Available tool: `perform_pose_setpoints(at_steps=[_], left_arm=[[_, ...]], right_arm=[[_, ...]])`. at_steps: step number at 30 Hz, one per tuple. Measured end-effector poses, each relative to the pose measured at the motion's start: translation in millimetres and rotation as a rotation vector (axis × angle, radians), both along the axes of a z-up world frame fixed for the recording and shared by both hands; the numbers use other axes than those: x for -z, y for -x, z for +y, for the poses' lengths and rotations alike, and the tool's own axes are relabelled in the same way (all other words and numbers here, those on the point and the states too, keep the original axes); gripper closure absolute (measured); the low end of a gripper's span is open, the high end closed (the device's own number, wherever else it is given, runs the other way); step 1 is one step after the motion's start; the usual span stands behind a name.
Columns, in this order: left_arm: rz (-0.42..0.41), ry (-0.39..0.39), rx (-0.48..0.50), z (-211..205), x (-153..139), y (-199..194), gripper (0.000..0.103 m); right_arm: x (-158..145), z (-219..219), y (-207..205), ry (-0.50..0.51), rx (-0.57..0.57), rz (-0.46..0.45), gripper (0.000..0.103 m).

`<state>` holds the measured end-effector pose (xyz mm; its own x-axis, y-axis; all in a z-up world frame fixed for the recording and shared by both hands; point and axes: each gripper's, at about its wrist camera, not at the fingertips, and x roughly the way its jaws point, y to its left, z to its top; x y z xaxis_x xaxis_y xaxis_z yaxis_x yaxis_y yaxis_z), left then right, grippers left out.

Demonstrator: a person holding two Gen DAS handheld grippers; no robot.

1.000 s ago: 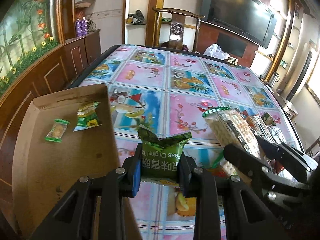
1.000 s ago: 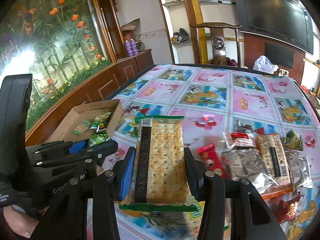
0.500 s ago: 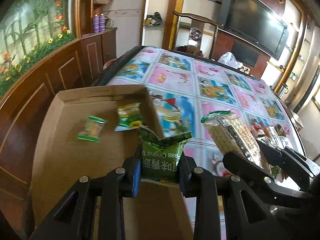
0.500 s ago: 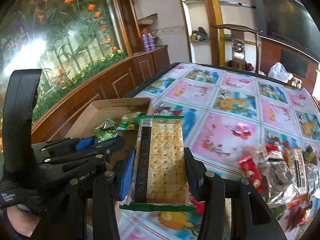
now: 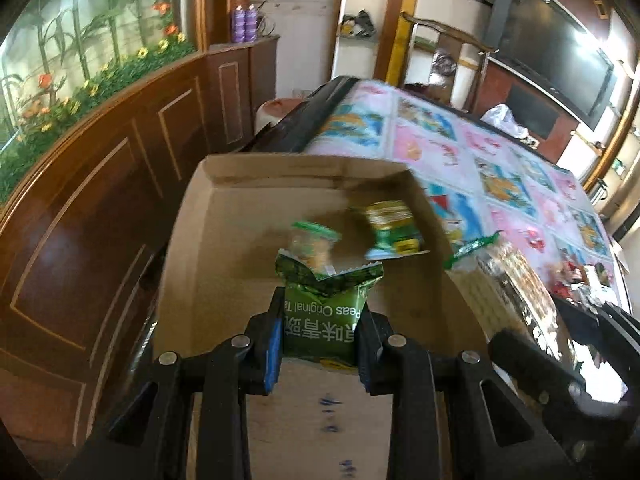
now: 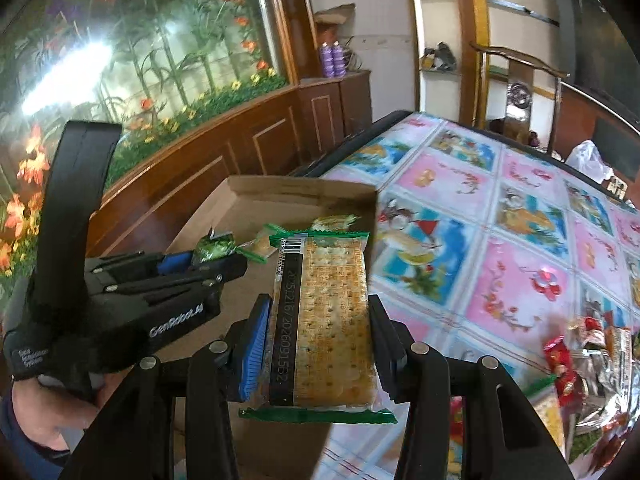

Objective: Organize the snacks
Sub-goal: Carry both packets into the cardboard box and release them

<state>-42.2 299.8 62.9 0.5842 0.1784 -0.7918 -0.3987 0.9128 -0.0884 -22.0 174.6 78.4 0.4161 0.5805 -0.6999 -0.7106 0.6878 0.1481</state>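
green pea packet [image 5: 323,322] | clamped in left gripper [image 5: 319,348] | cracker pack [image 6: 324,320] | clamped in right gripper [image 6: 318,350]

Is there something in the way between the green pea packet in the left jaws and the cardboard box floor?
Nothing visible: the green pea packet hangs over bare cardboard box floor; two small packets lie farther back.

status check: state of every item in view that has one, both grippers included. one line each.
left gripper: shut on the green pea packet
green pea packet: held over the cardboard box
right gripper: shut on the cracker pack
cracker pack: held, sealed
cardboard box: open, on the table edge
two small snack packets: lying in the box
snack pile: loose on the table
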Motion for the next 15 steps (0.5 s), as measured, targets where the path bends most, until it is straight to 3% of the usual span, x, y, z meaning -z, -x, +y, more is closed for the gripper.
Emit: perform_pose_setpoints(at_steps=[9,15], left_arm=[[0.119,0.020,0.011,25.8,23.3,-16.7,0.074],[0.129,0.009,0.016,28.0,26.1,-20.7,0.074]], right_arm=[[28.9,36.4,-11.5,0.080,-0.008,0.070,0.052],[39.5,51.7,-16.9,0.107,-0.009,0.070,0.052]])
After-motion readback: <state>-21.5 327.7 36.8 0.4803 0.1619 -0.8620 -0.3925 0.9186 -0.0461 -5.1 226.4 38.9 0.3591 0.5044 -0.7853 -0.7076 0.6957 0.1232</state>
